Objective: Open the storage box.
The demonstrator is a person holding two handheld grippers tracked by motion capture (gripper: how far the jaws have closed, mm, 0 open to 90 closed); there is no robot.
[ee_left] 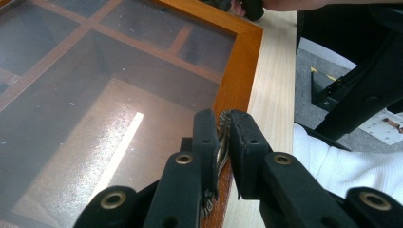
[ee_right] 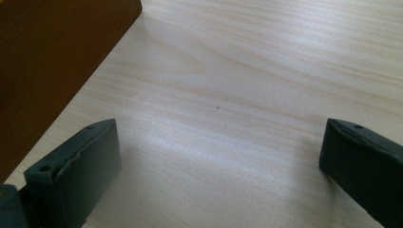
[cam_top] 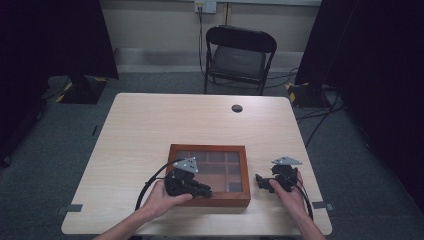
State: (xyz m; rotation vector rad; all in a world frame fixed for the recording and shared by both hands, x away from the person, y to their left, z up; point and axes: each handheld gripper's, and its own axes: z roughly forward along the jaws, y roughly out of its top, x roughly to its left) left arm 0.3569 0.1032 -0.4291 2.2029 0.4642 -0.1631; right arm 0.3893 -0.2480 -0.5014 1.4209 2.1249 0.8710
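Your left tongs (ee_left: pixel 223 142) are pinched tight on a small metal latch (ee_left: pixel 222 137) at the glass-lidded wooden box's (cam_top: pixel 208 175) near rim, lower centre of the high view. Right tongs (cam_top: pixel 264 182) gape wide over bare counter (ee_right: pixel 266 71), box just beside them, leftward.

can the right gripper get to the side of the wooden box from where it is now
Probably yes. The right gripper is open and sits on the table just beside the wooden box, and the bare tabletop between its fingers and the box's side wall leaves the way free.
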